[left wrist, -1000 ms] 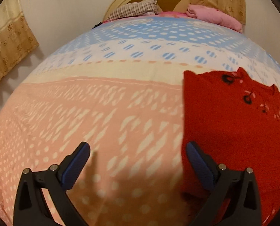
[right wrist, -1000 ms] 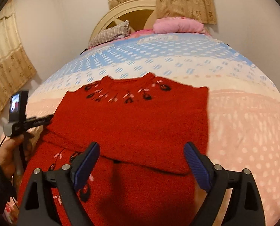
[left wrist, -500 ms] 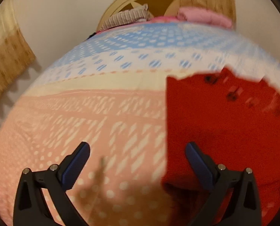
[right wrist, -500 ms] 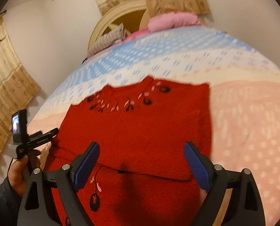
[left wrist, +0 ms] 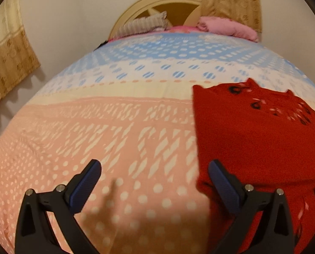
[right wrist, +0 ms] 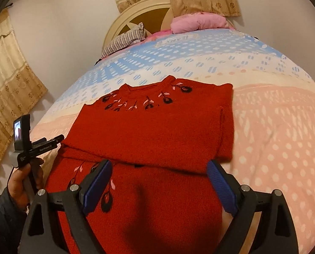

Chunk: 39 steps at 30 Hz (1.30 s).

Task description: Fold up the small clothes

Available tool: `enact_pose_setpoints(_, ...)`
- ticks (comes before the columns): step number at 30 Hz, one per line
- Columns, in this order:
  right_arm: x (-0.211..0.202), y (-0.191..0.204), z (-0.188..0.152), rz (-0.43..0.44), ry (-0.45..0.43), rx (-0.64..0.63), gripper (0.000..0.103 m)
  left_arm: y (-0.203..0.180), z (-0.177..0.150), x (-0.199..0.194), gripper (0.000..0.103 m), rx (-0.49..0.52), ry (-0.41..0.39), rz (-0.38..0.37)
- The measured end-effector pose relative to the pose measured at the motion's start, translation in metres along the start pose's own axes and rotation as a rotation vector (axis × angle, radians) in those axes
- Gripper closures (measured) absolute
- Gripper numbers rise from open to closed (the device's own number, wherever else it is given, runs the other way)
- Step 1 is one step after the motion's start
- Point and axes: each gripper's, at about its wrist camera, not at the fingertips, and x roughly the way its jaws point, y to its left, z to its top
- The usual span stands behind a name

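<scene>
A red knitted sweater [right wrist: 153, 131] with black and pink flower embroidery lies flat on the bed, its sleeves folded across the body. My right gripper [right wrist: 159, 168] hovers open above its lower half, nothing between the blue pads. In the left wrist view the sweater [left wrist: 252, 135] fills the right side. My left gripper [left wrist: 154, 167] is open over the bare pink sheet, with its right finger [left wrist: 220, 180] at the sweater's left edge. The left gripper also shows in the right wrist view at the far left, held by a hand [right wrist: 24, 182].
The bed sheet [left wrist: 115, 127] is pink near me, then cream and blue further off. A striped pillow [right wrist: 123, 41] and pink bedding [right wrist: 197, 22] lie against the round headboard [left wrist: 157, 6]. Curtains hang on the left wall and behind the headboard.
The left gripper has shifted and turned, so the sweater's edge moved left and then back right in its view. The right gripper's view has tilted and moved slightly. Both stay open.
</scene>
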Motion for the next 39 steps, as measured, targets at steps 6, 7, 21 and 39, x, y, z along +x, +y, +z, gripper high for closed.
enact_pose_setpoints(6, -0.017, -0.006, -0.012, 0.019, -0.023, 0.058, 0.012, -0.004, -0.007, -0.029, 0.0, 0.025, -0.032, -0.066)
enact_pose_setpoints(7, -0.02, -0.007, -0.014, 0.023, -0.025, 0.064, 0.012, -0.005, -0.009, -0.034, 0.0, 0.029, -0.034, -0.077)
enact_pose_setpoints(21, -0.044, 0.0, -0.041, 0.073, -0.008, 0.101, 0.012, -0.003, -0.038, -0.073, 0.0, 0.039, -0.037, -0.149)
enact_pose_setpoints(39, -0.085, 0.02, -0.079, 0.147, 0.026, 0.076, 0.012, 0.013, -0.085, -0.13, 0.0, 0.074, -0.055, -0.211)
